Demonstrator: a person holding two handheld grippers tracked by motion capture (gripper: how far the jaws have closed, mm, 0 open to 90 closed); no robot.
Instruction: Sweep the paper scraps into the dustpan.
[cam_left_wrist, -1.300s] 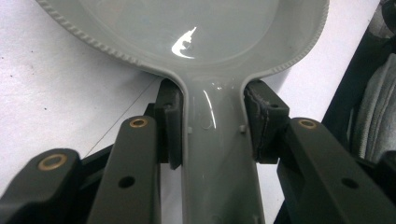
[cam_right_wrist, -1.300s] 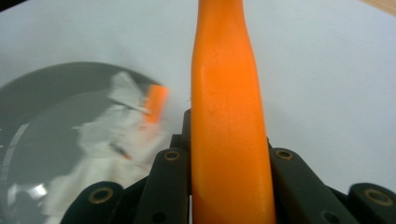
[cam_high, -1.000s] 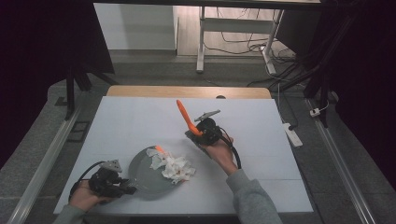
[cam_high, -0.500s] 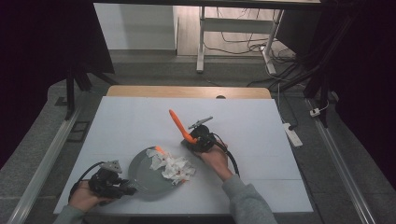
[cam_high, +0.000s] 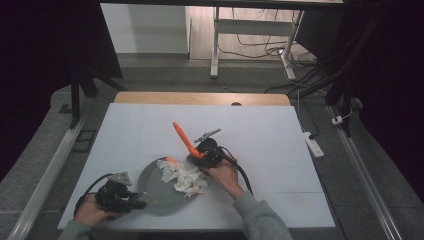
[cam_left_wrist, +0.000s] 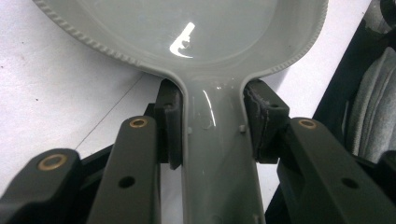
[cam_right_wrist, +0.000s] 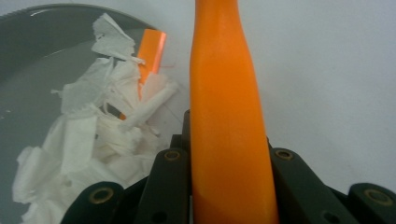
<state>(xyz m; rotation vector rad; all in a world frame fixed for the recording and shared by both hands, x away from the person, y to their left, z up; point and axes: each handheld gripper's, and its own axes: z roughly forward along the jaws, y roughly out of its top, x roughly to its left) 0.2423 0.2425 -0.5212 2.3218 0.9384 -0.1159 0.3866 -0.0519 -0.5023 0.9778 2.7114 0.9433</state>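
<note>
- toward the near edge of the counter (cam_high: 260, 125), left of its middle, sits a grey pan (cam_high: 150, 192) with a heap of torn white paper (cam_high: 187, 180) in its right half and a small orange blade (cam_high: 171, 161) at its far rim.
- the left tongs (cam_high: 131, 200) are pressed onto the pan handle (cam_left_wrist: 217, 154), one pad on each side, steadying the pan near the counter's near-left corner.
- the right tongs (cam_high: 199, 154) pinch the base of an orange handle (cam_right_wrist: 226, 116), which tilts up and away toward the far edge; its tool reads as a scraper or spatula, though its working end is partly hidden by the paper.
- judged from this, the step in hand is working the paper scraps in the pan with the orange tool while the other hand braces it.
- the next move calls for lowering the handle, so the blade lies flat on the pan floor, and pushing the paper toward the pan's middle; the left grip must hold firm so the pan does not slide or spin.
</note>
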